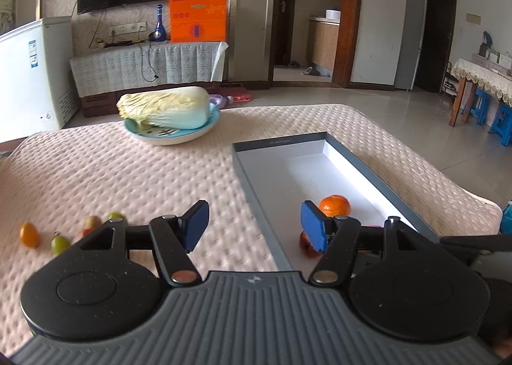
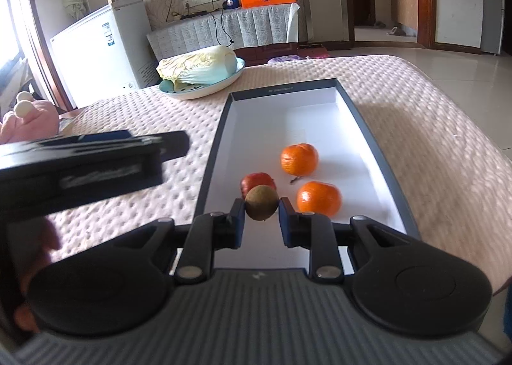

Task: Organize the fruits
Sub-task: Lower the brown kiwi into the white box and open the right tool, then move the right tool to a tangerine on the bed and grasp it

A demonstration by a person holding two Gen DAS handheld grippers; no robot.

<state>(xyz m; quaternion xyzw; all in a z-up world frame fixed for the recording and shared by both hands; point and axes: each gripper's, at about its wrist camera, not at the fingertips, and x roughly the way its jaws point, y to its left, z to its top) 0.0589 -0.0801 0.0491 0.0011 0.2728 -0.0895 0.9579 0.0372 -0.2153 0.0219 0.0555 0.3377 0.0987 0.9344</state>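
Living room, tiled floor; worktop is a table under a pink quilted cover [image 1: 128, 166].

Item 1: shallow grey box [image 2: 211, 166] with white floor, lying on the cover, long axis running from my near edge of the table toward the far edge.

Item 2: kiwi [image 2: 261, 203], brown, oval. My right gripper [image 2: 260, 221] pinches it by its sides, raised over the near end of the box. Its long axis looks roughly level, across the fingers, though foreshortening makes this uncertain.

Item 3: two oranges on the box floor, the farther orange [image 2: 299, 159] near mid-length, the nearer orange [image 2: 318, 198] just right of the kiwi.

Item 4: red fruit [image 2: 256, 180], directly behind the kiwi, near the box's left wall.

Item 5: my left gripper [image 1: 254, 226], fingers spread with nothing between them, straddling the left wall of the box.

Item 6: small loose fruits on the cover toward the table's left edge, blurred: a small orange one [image 1: 29, 234] and a green one [image 1: 60, 244] are clearest.

Item 7: napa cabbage [image 1: 164, 107] on a pale blue plate [image 1: 172, 138] near the far edge, long axis crosswise, leafy end to the left.
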